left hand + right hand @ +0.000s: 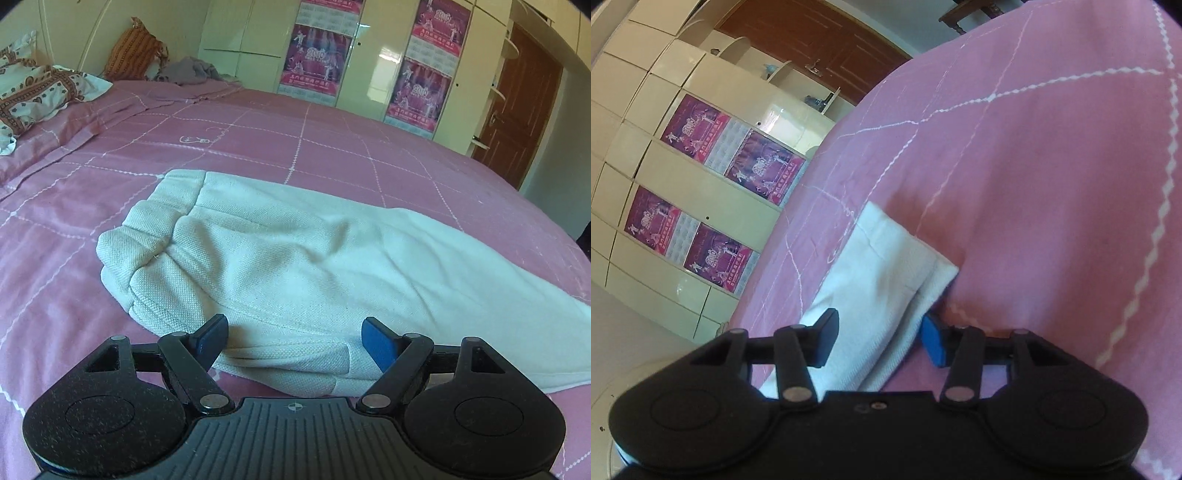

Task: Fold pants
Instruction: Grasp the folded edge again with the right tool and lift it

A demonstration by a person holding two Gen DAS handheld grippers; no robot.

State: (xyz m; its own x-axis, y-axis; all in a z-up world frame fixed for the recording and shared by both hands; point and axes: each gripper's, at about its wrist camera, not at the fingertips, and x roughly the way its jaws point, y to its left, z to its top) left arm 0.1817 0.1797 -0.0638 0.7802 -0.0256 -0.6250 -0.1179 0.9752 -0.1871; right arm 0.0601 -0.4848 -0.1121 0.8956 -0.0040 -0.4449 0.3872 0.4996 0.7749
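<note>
White knit pants (295, 251) lie folded lengthwise on the pink bedspread (332, 147), waistband at the left and legs running off to the right. In the left wrist view, my left gripper (295, 332) hovers at the pants' near edge. It is open wide, and its blue pads straddle the fabric without pressing on it. In the right wrist view, the picture is rolled. The leg end of the pants (886, 251) lies flat between the fingers of my right gripper (879, 332). That gripper is partly open, and its blue pad (932, 339) sits beside the cloth's edge.
Patterned pillows (33, 92), an orange cushion (135, 55) and a grey garment (188, 70) lie at the bed's far left. A cream wardrobe with posters (369, 55) and a brown door (517, 103) stand beyond. The bed drops off at the right.
</note>
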